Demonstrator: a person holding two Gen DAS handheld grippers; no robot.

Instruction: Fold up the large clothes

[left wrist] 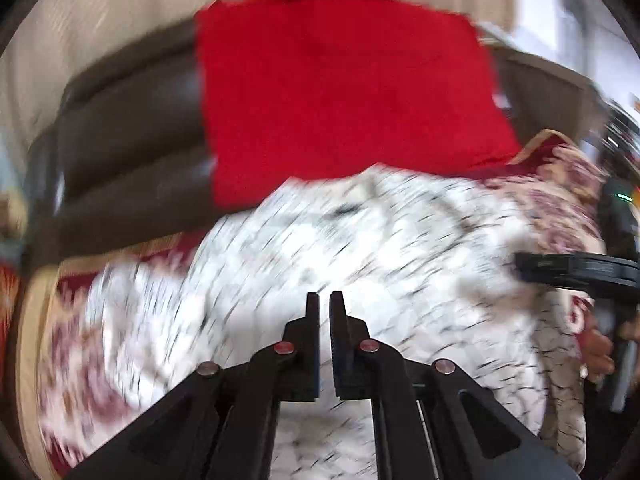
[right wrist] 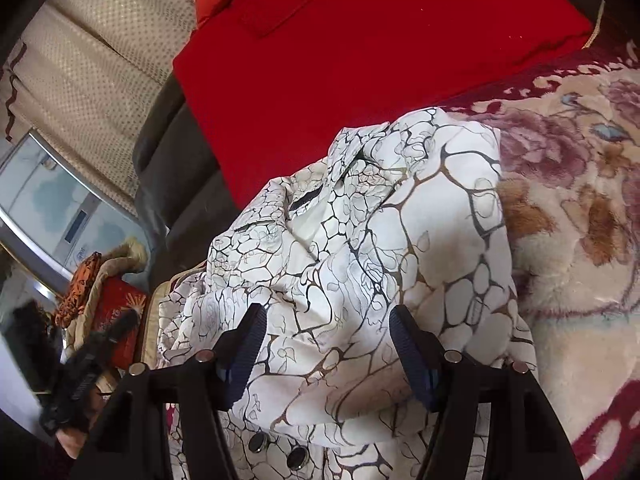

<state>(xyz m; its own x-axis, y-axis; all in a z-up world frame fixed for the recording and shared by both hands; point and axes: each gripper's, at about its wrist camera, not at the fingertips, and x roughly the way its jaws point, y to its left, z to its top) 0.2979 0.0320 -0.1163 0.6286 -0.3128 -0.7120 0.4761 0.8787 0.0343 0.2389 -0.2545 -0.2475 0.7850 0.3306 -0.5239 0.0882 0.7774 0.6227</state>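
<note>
A white garment with a black and brown crackle print (right wrist: 360,248) lies partly folded on a floral blanket (right wrist: 580,220); its collar points toward a red cloth, and two dark buttons show near its near edge. My right gripper (right wrist: 326,320) is open, its blue-padded fingers (right wrist: 244,352) spread just above the garment's near part. In the blurred left wrist view the garment (left wrist: 320,248) fills the middle. My left gripper (left wrist: 325,300) hovers over it with jaws nearly together, nothing between them. The right gripper shows at that view's right edge (left wrist: 576,270).
A red cloth (right wrist: 360,40) lies beyond the garment against a dark padded headboard (right wrist: 172,152). Beige curtains (right wrist: 100,60) hang at the left. A red box with orange fabric (right wrist: 116,312) stands beside the bed at the lower left.
</note>
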